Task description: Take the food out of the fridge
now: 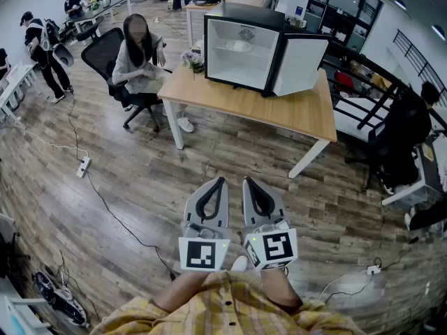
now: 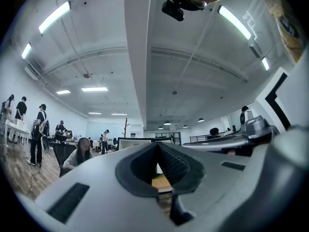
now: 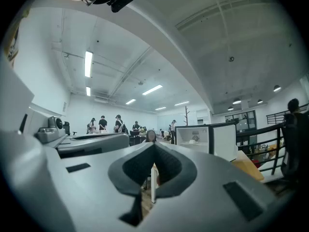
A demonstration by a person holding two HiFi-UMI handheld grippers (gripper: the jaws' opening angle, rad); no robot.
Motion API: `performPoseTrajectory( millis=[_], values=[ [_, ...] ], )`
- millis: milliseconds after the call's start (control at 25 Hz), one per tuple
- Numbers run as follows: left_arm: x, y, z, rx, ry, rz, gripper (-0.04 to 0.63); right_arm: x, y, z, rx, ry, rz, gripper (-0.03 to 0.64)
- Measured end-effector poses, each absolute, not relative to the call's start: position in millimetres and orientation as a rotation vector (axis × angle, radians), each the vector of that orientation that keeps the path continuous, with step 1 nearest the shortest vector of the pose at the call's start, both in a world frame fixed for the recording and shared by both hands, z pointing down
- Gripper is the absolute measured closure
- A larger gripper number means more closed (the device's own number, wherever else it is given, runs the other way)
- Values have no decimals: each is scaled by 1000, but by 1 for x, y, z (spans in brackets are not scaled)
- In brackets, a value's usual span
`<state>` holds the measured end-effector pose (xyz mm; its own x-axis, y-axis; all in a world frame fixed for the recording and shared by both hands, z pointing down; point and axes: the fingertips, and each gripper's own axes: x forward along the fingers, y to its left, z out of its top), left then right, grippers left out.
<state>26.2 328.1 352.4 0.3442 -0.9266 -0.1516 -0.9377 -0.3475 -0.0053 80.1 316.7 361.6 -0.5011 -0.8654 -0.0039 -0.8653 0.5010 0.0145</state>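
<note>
A small black fridge point(image 1: 241, 47) stands on a wooden table point(image 1: 293, 110) far ahead, its door point(image 1: 299, 65) swung open to the right. Inside, on the shelf, lies a pale plate of food point(image 1: 238, 46). The right gripper view shows the same fridge point(image 3: 195, 137) with the food point(image 3: 195, 139) inside. My left gripper point(image 1: 221, 181) and right gripper point(image 1: 247, 181) are held side by side close to my body, well short of the table. Both are shut with nothing between the jaws. In their own views the left gripper point(image 2: 157, 144) and right gripper point(image 3: 154, 145) have their tips together.
A person sits on a black office chair point(image 1: 105, 51) at the table's left end. A power strip point(image 1: 83, 167) and cables lie on the wood floor to my left. A black railing point(image 1: 367, 82) and another seated person point(image 1: 405, 135) are to the right.
</note>
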Motion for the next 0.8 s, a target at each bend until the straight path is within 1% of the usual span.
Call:
performPoseTrajectory(
  millis=[360, 520, 800],
  values=[
    [-28, 321, 353, -2491, 1763, 213, 588, 44, 312, 360, 1583, -2729, 4, 615],
    [-48, 316, 348, -2477, 1753, 269, 588, 28, 307, 358, 1599, -2698, -42, 615],
    [-59, 296, 353, -2513, 1708, 330, 588, 14, 292, 357, 1632, -2631, -69, 615]
  ],
)
